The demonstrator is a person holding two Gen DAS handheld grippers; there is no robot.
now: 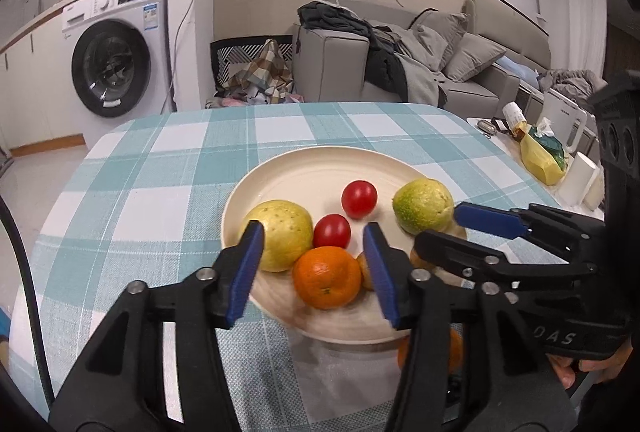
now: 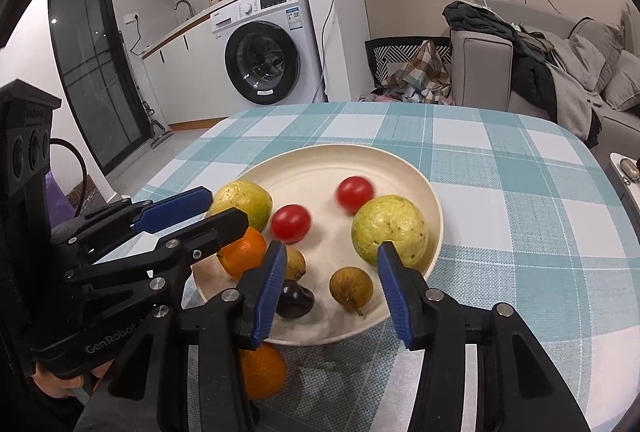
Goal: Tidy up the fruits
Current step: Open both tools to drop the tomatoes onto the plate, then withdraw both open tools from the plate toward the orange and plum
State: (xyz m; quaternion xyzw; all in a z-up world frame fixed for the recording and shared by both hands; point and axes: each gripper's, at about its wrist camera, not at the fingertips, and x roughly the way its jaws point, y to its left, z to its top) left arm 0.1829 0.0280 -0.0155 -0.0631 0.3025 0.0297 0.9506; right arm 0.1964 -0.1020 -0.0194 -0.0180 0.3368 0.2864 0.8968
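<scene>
A cream plate (image 1: 304, 172) (image 2: 320, 168) on the checked tablecloth holds two yellow-green guavas (image 1: 284, 232) (image 1: 423, 206), two red tomatoes (image 1: 359, 198) (image 1: 332, 231), an orange (image 1: 326, 277) (image 2: 242, 252), a brown longan (image 2: 351, 286), another small brown fruit (image 2: 295, 264) and a dark plum (image 2: 294, 298). A second orange (image 2: 262, 370) lies on the cloth just before the plate. My left gripper (image 1: 316, 272) is open, above the plate's near side around the orange. My right gripper (image 2: 332, 284) is open over the plate's near side, above the longan.
The table (image 1: 160, 172) has a rounded far edge. A side table at the right holds a yellow bag (image 1: 540, 160) and white containers. A washing machine (image 1: 116, 52), a laundry basket and a grey sofa (image 1: 440, 72) stand behind.
</scene>
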